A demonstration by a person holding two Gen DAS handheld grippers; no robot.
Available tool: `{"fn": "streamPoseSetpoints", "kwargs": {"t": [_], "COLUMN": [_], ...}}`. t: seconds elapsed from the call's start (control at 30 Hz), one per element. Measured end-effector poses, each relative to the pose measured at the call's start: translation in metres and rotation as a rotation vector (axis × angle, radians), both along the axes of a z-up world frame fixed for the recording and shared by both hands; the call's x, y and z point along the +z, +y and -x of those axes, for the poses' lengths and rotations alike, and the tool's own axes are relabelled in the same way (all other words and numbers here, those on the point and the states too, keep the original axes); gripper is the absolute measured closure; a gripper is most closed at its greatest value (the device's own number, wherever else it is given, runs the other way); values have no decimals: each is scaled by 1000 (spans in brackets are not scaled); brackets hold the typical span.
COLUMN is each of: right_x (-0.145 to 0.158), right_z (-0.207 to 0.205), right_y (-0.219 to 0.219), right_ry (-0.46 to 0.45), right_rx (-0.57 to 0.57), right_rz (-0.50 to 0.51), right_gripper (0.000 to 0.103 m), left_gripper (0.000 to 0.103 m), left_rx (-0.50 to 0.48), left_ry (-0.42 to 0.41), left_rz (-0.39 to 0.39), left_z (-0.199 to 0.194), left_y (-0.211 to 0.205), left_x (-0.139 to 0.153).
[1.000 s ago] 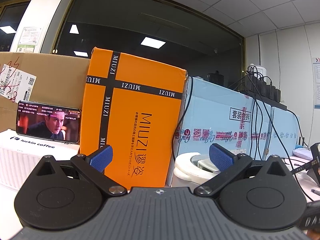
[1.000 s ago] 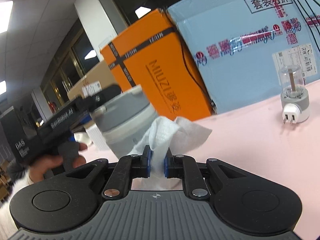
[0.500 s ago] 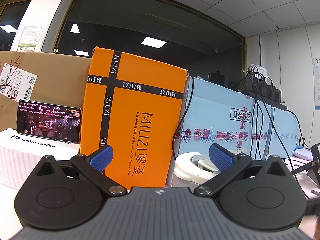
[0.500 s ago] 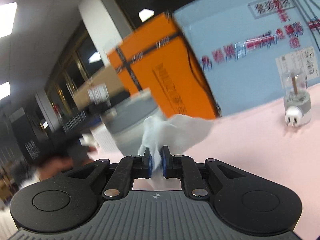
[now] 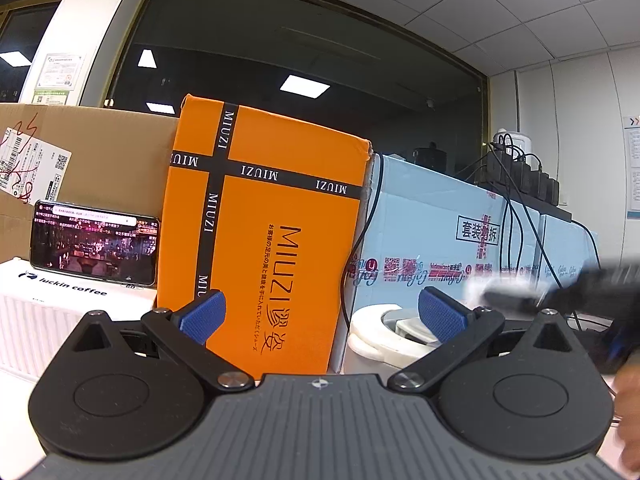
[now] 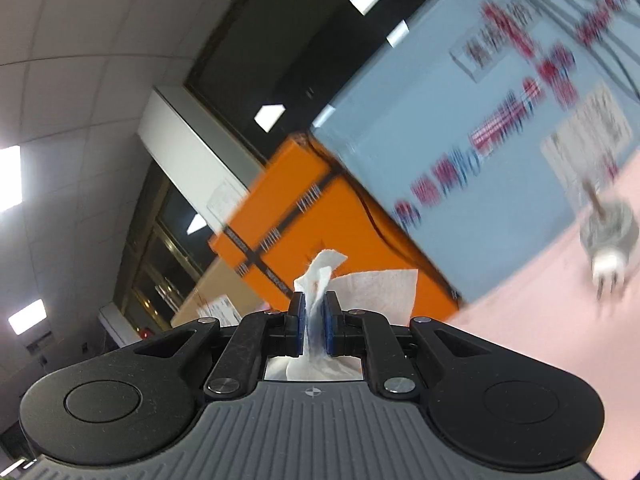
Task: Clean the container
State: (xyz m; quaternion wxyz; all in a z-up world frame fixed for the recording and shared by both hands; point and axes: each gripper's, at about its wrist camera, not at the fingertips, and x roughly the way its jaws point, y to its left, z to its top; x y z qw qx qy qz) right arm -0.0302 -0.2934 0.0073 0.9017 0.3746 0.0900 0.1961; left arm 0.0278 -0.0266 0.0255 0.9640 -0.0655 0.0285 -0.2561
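A white-rimmed round container point(image 5: 376, 338) with a grey inside stands on the table, partly hidden behind the right pad of my left gripper point(image 5: 320, 316). That gripper is open wide, with nothing visible between its blue pads. My right gripper point(image 6: 313, 320) is shut on a crumpled white tissue point(image 6: 320, 276), which sticks up between its pads. In the left wrist view the right gripper point(image 5: 568, 292) shows as a dark blur at the right edge, above and just right of the container. The container is out of the right wrist view.
An orange MIUZI box point(image 5: 272, 240), a light blue carton point(image 5: 440, 240) and a brown carton point(image 5: 100, 160) stand close behind. A phone point(image 5: 94, 242) leans on a white box point(image 5: 60, 304). A small plug device point(image 6: 608, 240) sits on the pink table point(image 6: 520, 320). Cables point(image 5: 516, 220) hang over the blue carton.
My right gripper has swung and rolled with the tissue. The container and left gripper have left its view, and it now enters the left wrist view at the right. My left gripper stays still.
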Motion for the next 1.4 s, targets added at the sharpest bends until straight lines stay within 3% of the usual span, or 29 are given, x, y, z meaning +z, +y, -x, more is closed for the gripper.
{"fn": "streamPoseSetpoints", "kwargs": {"t": [0.27, 0.57, 0.7, 1.17, 1.4], "right_x": [-42, -61, -50, -19, -43], "right_z": [-13, -18, -10, 16, 0], "right_y": [1, 8, 2, -31, -10], "right_ry": [187, 321, 250, -37, 137], "right_rx": [9, -10, -20, 55, 67], "right_rz": [-60, -9, -44, -482, -379], "right_gripper": [93, 93, 93, 93, 93], "left_gripper": [0, 0, 0, 0, 0], "left_rx": [-2, -3, -2, 0, 8], "left_ry": [3, 2, 2, -3, 0], "left_rz": [5, 3, 3, 0, 3], "left_z": [0, 0, -2, -1, -3], "left_y": [1, 1, 3, 3, 2], "left_x": [0, 0, -1, -2, -2]}}
